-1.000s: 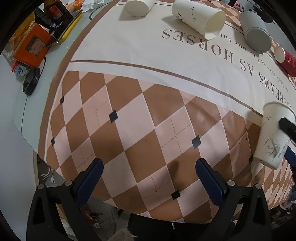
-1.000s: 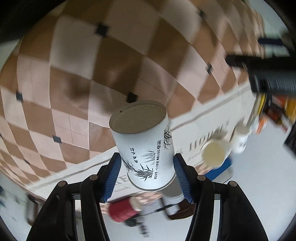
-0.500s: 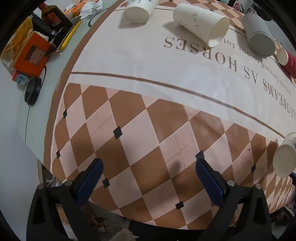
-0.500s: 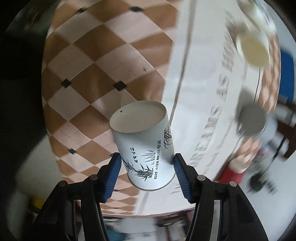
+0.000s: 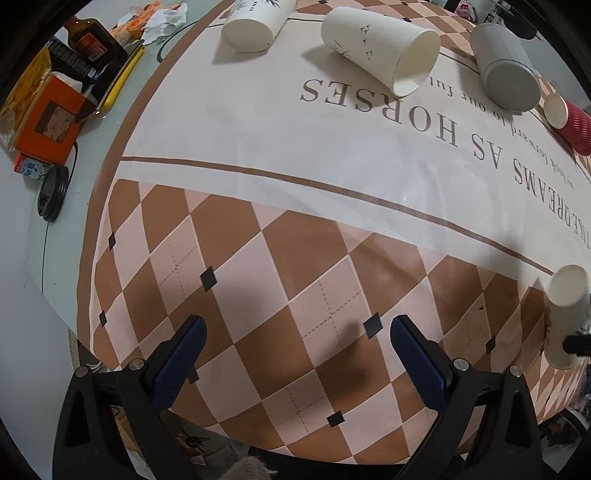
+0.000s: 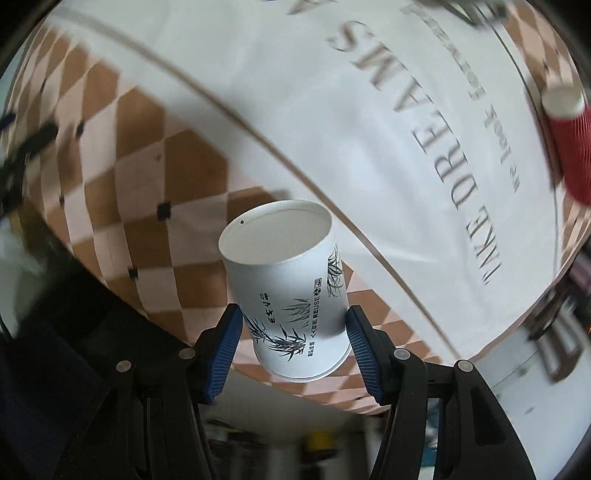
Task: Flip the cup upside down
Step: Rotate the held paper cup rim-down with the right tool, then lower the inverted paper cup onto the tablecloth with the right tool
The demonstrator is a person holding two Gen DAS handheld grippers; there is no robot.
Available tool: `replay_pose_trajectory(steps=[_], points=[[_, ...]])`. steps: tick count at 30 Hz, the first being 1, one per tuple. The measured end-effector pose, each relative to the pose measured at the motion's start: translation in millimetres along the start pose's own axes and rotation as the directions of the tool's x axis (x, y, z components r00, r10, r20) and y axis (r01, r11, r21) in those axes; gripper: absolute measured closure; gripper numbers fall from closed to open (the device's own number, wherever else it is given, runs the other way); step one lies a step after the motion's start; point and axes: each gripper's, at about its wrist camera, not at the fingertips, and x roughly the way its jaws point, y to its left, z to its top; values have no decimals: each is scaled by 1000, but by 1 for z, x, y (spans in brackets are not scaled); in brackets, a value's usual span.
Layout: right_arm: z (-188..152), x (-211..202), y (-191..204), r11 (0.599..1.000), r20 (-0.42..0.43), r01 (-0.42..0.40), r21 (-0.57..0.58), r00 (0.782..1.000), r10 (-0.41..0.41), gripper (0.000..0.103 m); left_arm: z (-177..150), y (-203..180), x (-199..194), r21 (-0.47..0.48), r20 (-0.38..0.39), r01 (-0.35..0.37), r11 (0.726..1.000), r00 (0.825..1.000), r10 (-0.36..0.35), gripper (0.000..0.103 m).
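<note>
gripping white cup (image 6: 291,295), right fingers (image 6: 225,343) clamp its sides.

A white table (image 5: 55,258) carries a brown-and-pink checked cloth (image 5: 258,258) — cream-centred, lettered — under even light.

A lived-in home tabletop, by the looks of it: a printed tablecloth (image 5: 332,155) in brown and pink diamonds with a slogan across its pale band, paper cups (image 5: 380,48) lying scattered, and at the far edge a dark bottle (image 5: 86,37), an orange box (image 5: 48,125) and crumpled tissue (image 5: 162,16) piled together.
</note>
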Motion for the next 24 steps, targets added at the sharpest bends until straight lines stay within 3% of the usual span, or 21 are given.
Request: replay_pose_trajectory(steps=[6, 12, 14, 17, 18, 20, 24], points=[[2, 5, -23, 987, 27, -78, 144, 997, 75, 43, 3, -15, -7, 20, 8, 7, 1000, 1000, -7, 1], [2, 4, -31, 982, 52, -90, 169, 995, 83, 40, -6, -23, -10, 22, 12, 38, 999, 999, -38, 1], [0, -1, -36, 985, 84, -73, 154, 995, 61, 30, -4, -28, -15, 16, 20, 57, 998, 998, -57, 1], [3, -9, -33, 989, 134, -67, 131, 990, 49, 30, -5, -33, -17, 14, 22, 77, 997, 997, -77, 1], [3, -10, -33, 989, 148, -68, 130, 988, 49, 30, -6, -34, -16, 16, 18, 80, 997, 997, -80, 0], [3, -10, -31, 987, 177, -79, 138, 983, 54, 46, -6, -40, -18, 23, 13, 85, 996, 996, -85, 0], [1, -32, -40, 976, 315, -127, 177, 947, 66, 46, -5, -43, -19, 23, 12, 89, 996, 996, -89, 0]])
